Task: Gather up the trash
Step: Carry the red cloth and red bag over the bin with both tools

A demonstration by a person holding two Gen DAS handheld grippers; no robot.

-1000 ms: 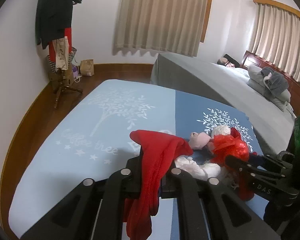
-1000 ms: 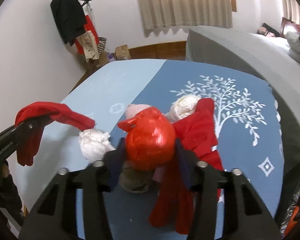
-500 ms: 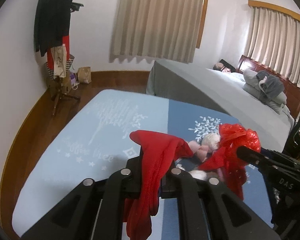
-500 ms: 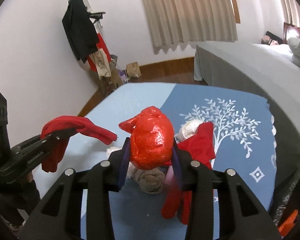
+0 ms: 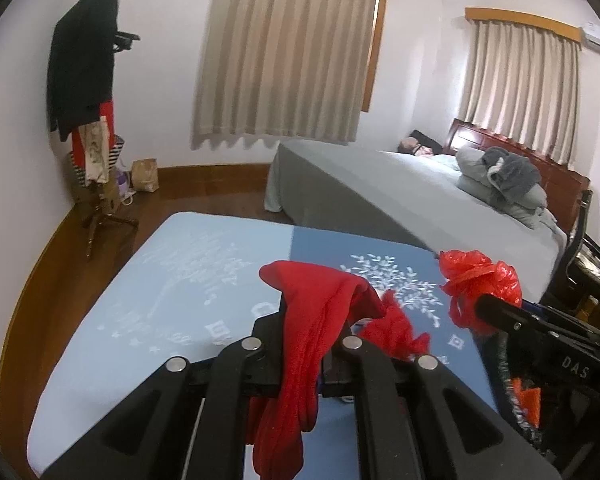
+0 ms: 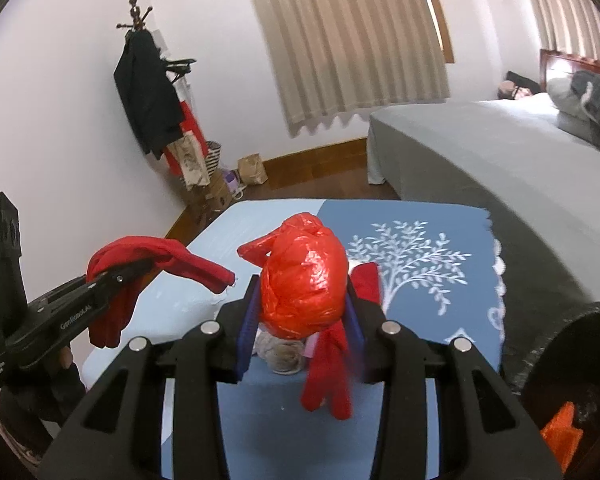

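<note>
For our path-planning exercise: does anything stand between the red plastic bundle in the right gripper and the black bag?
Nothing visible does: the red plastic bundle, held in the right gripper, has only open space toward the black bag.

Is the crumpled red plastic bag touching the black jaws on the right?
Touching. The right wrist view shows the crumpled red plastic bag squeezed between the right gripper's jaws, clear of the table.

The left gripper (image 5: 302, 334) is pointing forward and somewhat downward, its jaws clamping tight on a red cloth (image 5: 308, 344) that is draping over them. The right gripper (image 6: 302, 308), sitting at the left one's three o'clock, is angling down likewise, its jaws pressing partway closed on a red plastic bag bundle (image 6: 304, 276) raised off the surface (image 5: 172, 280).
</note>
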